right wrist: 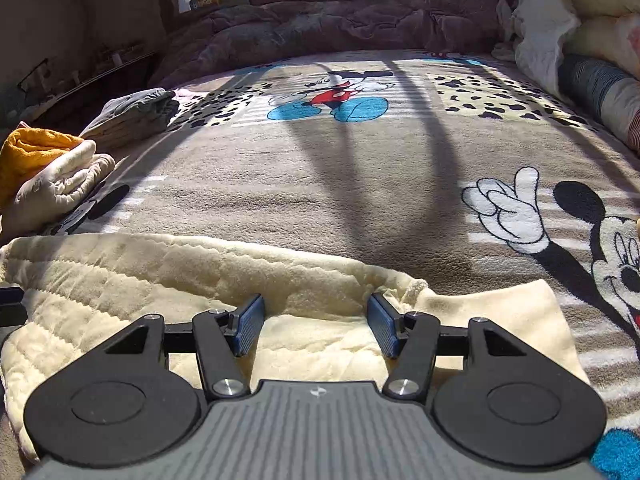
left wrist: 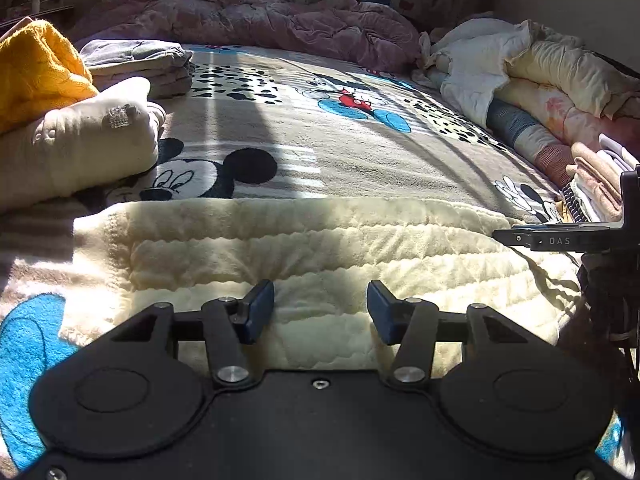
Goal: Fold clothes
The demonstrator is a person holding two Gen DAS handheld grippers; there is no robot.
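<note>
I am holding both claws low over the cream quilted garment (left wrist: 312,248), which is lying flat across the near edge of the bed's cartoon-mouse blanket (left wrist: 320,152). The left claw (left wrist: 320,308) is sitting released, its blue pads apart above the fabric and gripping nothing. The right claw (right wrist: 316,320) is likewise spread wide over the garment's right end, near its rolled hem (whether either pad is touching the cloth, I cannot tell). At the far left, a folded cream piece (left wrist: 80,148) is resting against a yellow knit (left wrist: 36,68), with a grey folded stack (left wrist: 140,64) beyond them. A purple comforter (left wrist: 248,12) is bunching along the far side, and pale bedding (left wrist: 540,64) is piling up on the right.
</note>
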